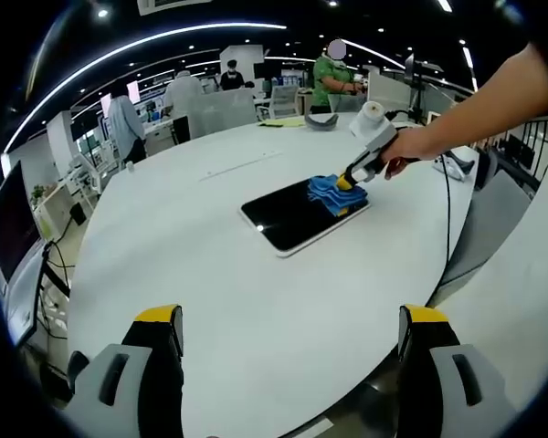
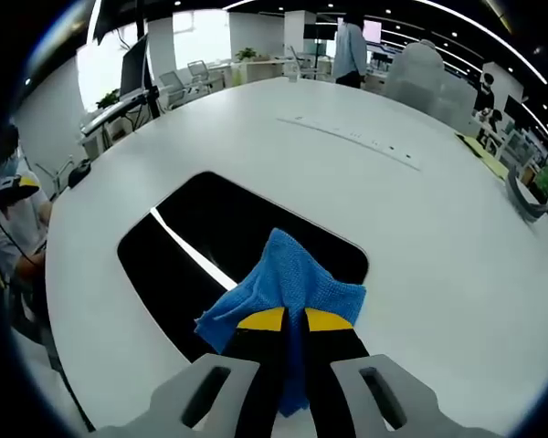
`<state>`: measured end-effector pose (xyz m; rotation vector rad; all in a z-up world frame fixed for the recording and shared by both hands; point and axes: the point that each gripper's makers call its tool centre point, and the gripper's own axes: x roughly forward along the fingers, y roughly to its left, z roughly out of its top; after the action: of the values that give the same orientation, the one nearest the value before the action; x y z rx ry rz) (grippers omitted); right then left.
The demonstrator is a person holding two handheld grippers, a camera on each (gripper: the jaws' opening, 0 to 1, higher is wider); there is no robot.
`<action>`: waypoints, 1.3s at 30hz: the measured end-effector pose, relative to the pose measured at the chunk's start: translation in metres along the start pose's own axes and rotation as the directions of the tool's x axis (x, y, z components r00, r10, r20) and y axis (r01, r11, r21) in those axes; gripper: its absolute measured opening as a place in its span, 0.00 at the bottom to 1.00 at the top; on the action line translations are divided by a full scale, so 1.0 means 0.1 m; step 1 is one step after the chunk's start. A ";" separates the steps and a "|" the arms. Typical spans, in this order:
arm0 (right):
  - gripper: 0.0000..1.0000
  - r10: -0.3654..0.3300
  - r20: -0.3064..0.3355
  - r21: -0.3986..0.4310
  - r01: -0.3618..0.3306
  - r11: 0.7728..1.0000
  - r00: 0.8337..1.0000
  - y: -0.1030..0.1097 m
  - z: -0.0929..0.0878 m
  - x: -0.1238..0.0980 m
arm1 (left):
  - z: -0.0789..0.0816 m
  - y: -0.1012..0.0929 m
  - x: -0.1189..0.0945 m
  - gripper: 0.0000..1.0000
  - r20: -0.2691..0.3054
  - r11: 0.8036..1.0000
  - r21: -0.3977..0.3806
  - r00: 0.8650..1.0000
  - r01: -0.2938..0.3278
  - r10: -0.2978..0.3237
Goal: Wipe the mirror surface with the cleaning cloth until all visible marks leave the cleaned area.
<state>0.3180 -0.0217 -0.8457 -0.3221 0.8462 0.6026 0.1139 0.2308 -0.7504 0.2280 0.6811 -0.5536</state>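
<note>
No readable writing or brand marks show on anything. The right tongs (image 2: pixel 294 321) are pressed together, pinching the crumpled blue microfibre cleaning cloth (image 2: pixel 288 281), which rests on the near right end of the dark rectangular mirror with rounded corners (image 2: pixel 210 246). In the left gripper view the same cloth (image 1: pixel 336 192) sits on the mirror's (image 1: pixel 297 214) right end, a hand (image 1: pixel 411 146) holding the right tongs (image 1: pixel 345 182). The left tongs (image 1: pixel 292 319) are spread wide, holding nothing, above the round white worktop (image 1: pixel 210 274). The mirror lies flat mid-worktop, bare surface all round, edges well apart.
</note>
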 end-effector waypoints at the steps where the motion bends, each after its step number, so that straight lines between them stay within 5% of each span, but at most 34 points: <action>1: 0.02 0.000 0.001 0.001 0.000 1.000 1.000 0.00 0.00 0.00 | 0.00 0.00 0.00 0.99 0.001 1.000 0.000 1.000 0.001 -0.001; 39: 0.02 0.023 0.028 0.029 -0.024 0.999 0.999 0.18 -0.22 -0.18 | 0.07 -0.17 0.05 0.99 0.019 0.998 0.048 0.999 0.048 -0.048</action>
<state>0.2842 -0.0248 -0.8463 -0.2770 0.8321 0.6148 0.1107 0.2119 -0.7487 0.2505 0.6561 -0.6176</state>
